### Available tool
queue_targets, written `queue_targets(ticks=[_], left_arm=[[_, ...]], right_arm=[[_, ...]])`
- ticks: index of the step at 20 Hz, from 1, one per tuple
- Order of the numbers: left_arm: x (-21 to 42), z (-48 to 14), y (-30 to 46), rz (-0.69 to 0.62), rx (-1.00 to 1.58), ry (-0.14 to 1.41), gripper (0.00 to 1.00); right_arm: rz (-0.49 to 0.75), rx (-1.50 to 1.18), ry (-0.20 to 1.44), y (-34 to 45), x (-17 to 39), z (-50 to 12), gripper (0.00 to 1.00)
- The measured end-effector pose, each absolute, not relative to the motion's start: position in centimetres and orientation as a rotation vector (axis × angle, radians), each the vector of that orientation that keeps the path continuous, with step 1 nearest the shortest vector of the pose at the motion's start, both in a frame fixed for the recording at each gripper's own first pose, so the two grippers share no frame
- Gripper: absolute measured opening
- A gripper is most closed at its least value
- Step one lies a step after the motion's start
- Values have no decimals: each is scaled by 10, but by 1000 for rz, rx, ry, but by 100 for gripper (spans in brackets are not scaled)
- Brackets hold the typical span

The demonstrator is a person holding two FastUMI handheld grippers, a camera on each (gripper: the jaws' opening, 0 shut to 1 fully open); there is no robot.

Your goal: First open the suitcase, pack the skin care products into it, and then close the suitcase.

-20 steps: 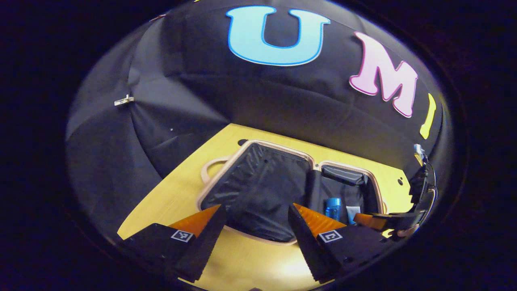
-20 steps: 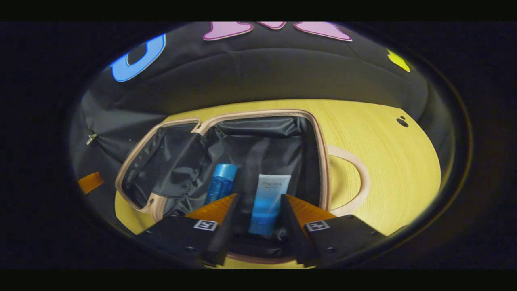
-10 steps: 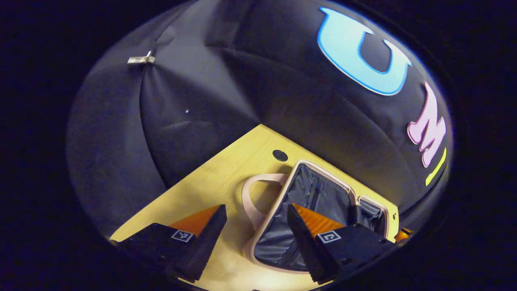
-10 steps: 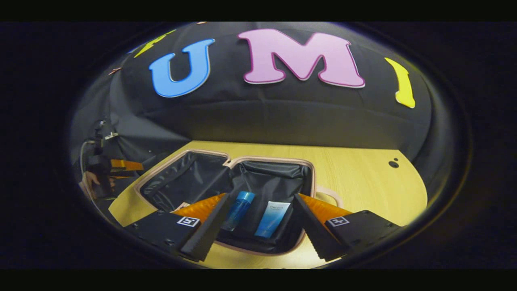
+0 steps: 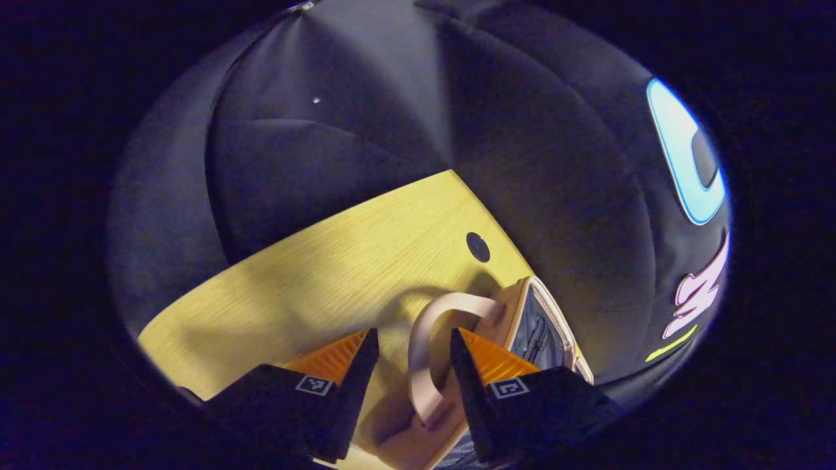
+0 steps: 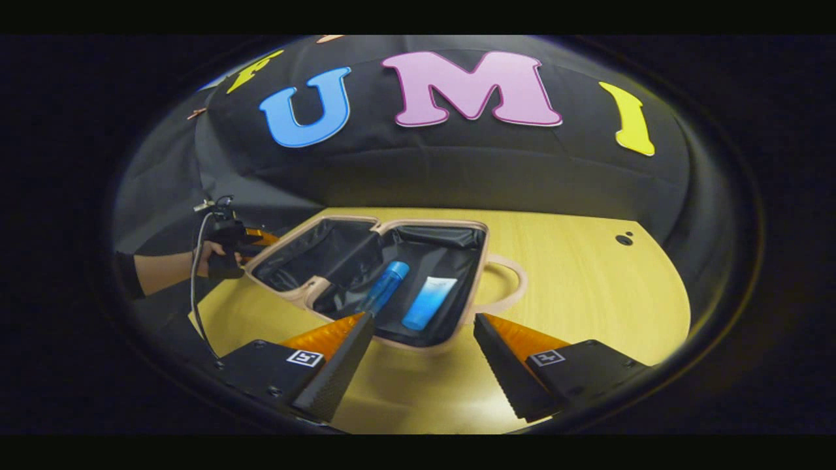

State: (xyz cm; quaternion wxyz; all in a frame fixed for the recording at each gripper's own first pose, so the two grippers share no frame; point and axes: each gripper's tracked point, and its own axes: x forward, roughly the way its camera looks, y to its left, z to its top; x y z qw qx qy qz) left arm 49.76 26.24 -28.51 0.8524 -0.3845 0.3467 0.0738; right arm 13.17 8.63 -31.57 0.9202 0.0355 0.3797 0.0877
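Left gripper view: the left gripper (image 5: 408, 365) hangs low over the yellow wooden table (image 5: 313, 281), fingers partly apart w/ the pale pink handle (image 5: 431, 346) of the suitcase (image 5: 522, 307) arching up between them. Whether either finger touches the handle can't be told; no grip is evident. A strip of the case's dark lining shows at right, beside the pink rim. No readable writing here.

Right gripper view: the suitcase (image 6: 392, 261) lies open flat on the table (image 6: 588, 287), both halves lined in black. In the nearer half sit two skin care products side by side: a blue bottle (image 6: 384, 287) and a blue-and-white tube (image 6: 429, 302), its label too small to read. The right gripper (image 6: 423, 362) hovers just in front of the case, fingers spread wide, holding nothing. At far left, a hand (image 6: 212, 258) holds the left gripper (image 6: 258, 236) at the case's far-left edge.
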Motion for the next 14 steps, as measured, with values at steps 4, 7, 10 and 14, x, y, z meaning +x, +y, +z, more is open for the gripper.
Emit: queue_targets(ticks=[4, 7, 10, 14], left_arm=[[497, -268, 263, 184, -770, 712, 18], [492, -234, 254, 201, -607, 706, 11], [487, -162, 232, 171, -433, 637, 6], [470, -51, 154, 70, -357, 555, 6]], right_arm=[[203, 54, 794, 78, 121, -317, 98], [177, 98, 778, 59, 133, -308, 98], [135, 120, 748, 30, 147, -294, 98], [59, -8, 616, -35, 171, -262, 98]])
